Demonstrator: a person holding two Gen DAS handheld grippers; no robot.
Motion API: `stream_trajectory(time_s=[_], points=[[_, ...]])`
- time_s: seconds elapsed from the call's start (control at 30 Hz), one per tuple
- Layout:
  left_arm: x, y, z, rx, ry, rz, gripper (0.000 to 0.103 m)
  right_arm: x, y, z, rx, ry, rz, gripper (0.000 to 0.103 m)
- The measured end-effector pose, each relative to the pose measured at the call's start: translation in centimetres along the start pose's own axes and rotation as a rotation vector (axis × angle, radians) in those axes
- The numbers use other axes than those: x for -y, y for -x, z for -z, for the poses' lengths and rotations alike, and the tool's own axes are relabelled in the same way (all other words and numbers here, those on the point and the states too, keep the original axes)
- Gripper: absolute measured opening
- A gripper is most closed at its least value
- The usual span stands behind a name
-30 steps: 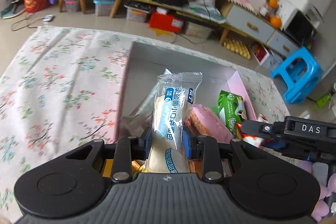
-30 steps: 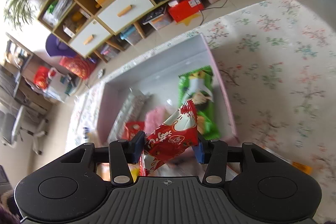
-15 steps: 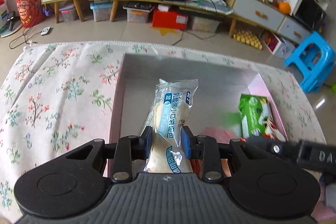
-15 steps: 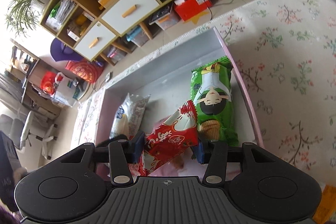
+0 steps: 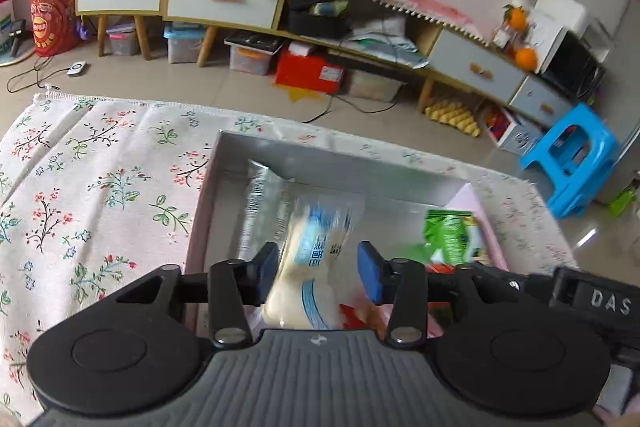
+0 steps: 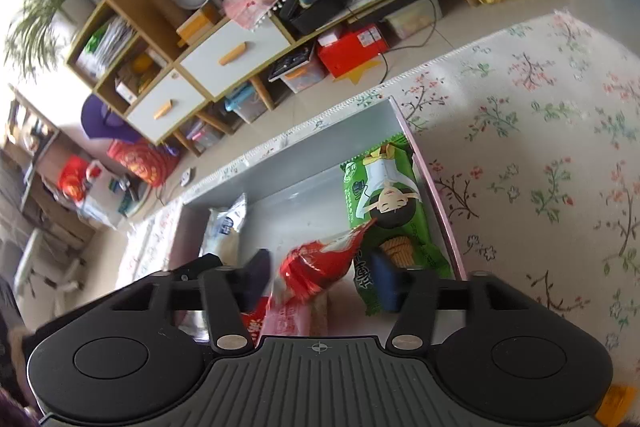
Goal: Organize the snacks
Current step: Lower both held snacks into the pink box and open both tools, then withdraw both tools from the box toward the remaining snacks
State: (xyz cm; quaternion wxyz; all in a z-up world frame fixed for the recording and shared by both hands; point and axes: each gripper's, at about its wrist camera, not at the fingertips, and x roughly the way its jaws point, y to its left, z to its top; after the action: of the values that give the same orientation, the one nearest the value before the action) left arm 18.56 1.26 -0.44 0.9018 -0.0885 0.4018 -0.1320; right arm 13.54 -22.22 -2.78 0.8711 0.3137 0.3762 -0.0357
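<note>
I count one box (image 5: 404, 183) on the flowered cloth (image 5: 100, 179), holding one green packet (image 6: 384, 203). My left gripper (image 5: 318, 269), angled down, is opening around a blurred white-and-blue packet (image 5: 308, 267); my right gripper (image 6: 320, 279), lettered "DAS", is opening around a red packet (image 6: 320, 263).

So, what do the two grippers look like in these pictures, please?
Both look alike. The left gripper and the right gripper each have a ribbed grey body between two round black discs, black link arms with silver rivets, and blue pads on the fingers. Seen from the left wrist, the right gripper's side bears white letters "DAS".
</note>
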Motion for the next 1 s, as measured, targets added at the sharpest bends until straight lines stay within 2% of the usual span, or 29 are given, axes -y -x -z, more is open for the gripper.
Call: stream_trajectory(time_s=[0.03,0.1,0.23,0.5,0.57,0.8,1.0], points=[[0.1,0.5,0.1,0.003,-0.007,0.001,0.051,0.0,0.1,-0.1,0.004,-0.001,0.0,0.07],[0.0,1.4,0.4,0.014,-0.019,-0.004,0.063,-0.2,0.5,-0.1,0.01,0.013,0.011,0.07],[-0.3,2.6,0.9,0.008,-0.022,-0.024,0.073,-0.7,1.2,-0.1,0.006,0.042,0.023,0.075],[-1.4,5.0,1.4,-0.007,0.016,-0.086,0.092,-2.4,2.7,0.6,-0.026,0.128,0.064,0.079],[-1.7,5.7,1.5,-0.009,0.026,-0.092,0.096,-2.7,3.3,0.9,-0.029,0.152,0.074,0.084],[-2.5,7.7,2.6,-0.013,0.032,-0.13,0.102,-3.7,4.8,2.1,-0.065,0.222,0.122,0.089],[-3.5,8.8,4.1,-0.022,0.036,-0.133,0.102,-4.0,5.7,3.1,-0.106,0.259,0.149,0.089]])
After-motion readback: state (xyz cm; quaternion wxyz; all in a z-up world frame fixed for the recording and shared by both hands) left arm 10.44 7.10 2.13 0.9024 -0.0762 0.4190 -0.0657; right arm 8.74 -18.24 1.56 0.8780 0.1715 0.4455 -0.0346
